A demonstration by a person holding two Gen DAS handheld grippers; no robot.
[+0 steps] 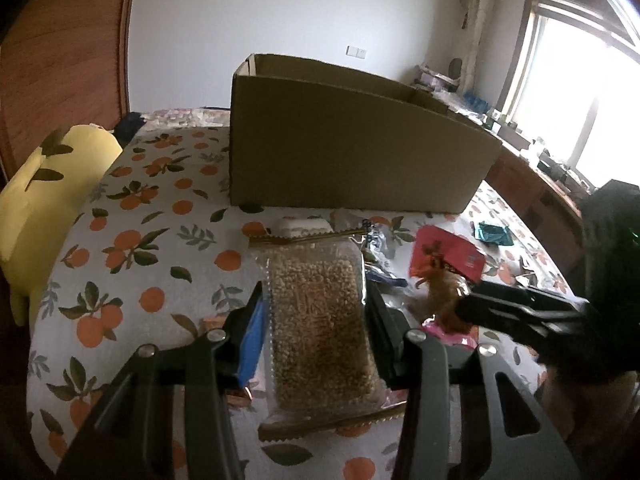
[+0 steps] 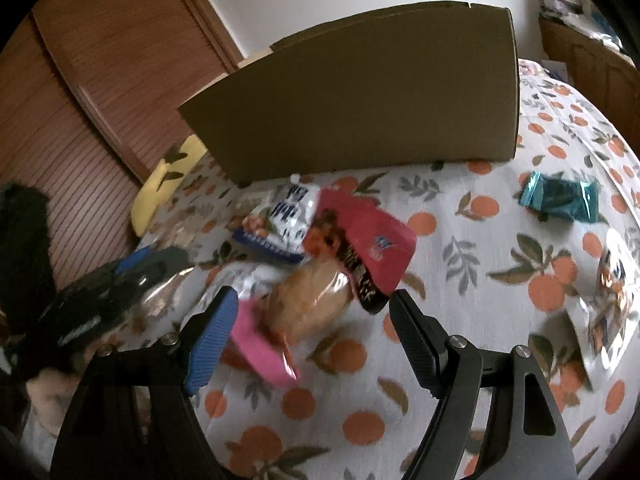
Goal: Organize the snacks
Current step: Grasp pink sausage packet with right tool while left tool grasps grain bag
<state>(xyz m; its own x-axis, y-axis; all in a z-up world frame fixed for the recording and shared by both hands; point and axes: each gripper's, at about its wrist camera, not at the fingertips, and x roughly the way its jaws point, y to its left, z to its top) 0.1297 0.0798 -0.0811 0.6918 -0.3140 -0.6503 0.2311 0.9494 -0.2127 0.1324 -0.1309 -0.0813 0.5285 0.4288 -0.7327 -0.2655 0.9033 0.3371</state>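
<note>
My left gripper (image 1: 316,296) is shut on a clear packet of brown grain snack (image 1: 320,332), held lengthwise between its pads just above the orange-print bedspread (image 1: 160,264). An open cardboard box (image 1: 352,148) stands on the bed beyond it. My right gripper (image 2: 314,298) is open over a clear packet with a pale orange snack and a pink end (image 2: 304,308), and its pads are clear of it. Touching that packet lie a red packet (image 2: 368,240) and a white-and-blue packet (image 2: 284,216). In the left wrist view the right gripper (image 1: 520,308) reaches in from the right.
A teal packet (image 2: 560,198) lies apart to the right, and another printed packet (image 2: 608,300) sits near the right edge. A yellow pillow (image 1: 52,188) rests at the bed's left side by a wooden wardrobe (image 2: 100,80). A small white packet (image 1: 304,226) lies before the box.
</note>
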